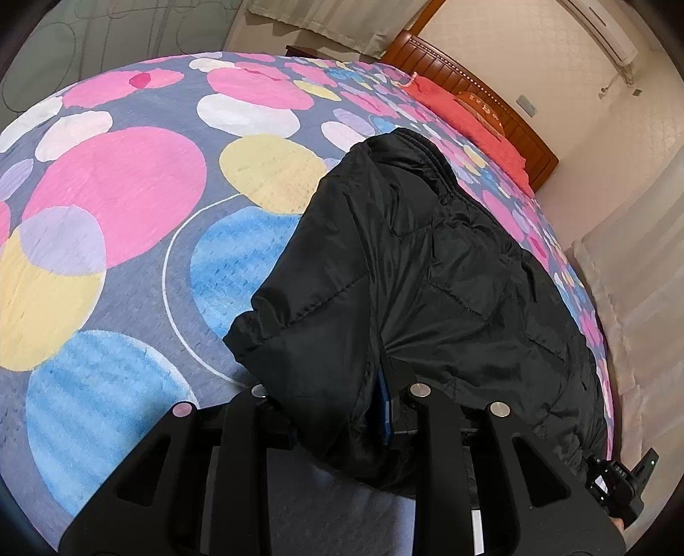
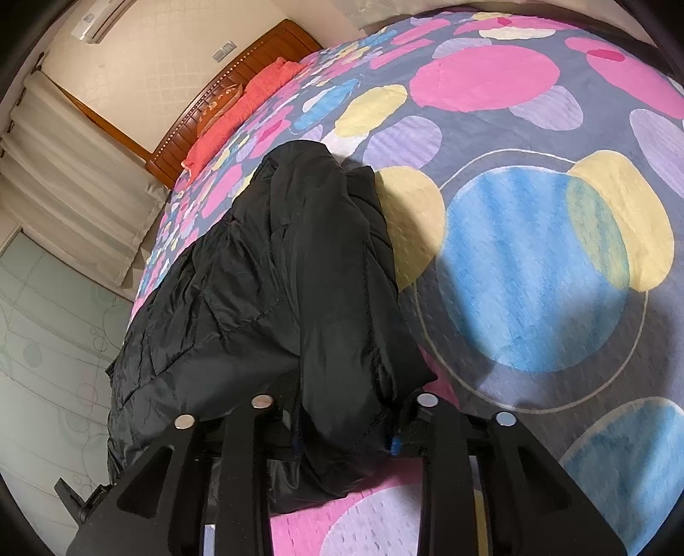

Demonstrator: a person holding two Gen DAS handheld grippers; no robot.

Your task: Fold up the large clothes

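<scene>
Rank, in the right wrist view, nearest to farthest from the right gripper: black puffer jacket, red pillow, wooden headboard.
1. Black puffer jacket: between the right gripper's fingers.
2. Red pillow: upper left, at the bed's far end.
3. Wooden headboard: behind the pillow, against the wall.

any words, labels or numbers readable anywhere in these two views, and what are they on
Pillow by the headboard: gold lettering, too blurred to read.
Small device at the lower right edge of the left view: tiny white marks, too small to read.
Air conditioner on the wall: a small label, unreadable.
Wall panel: no legible text.
Black jacket and bedspread: no text visible.
</scene>
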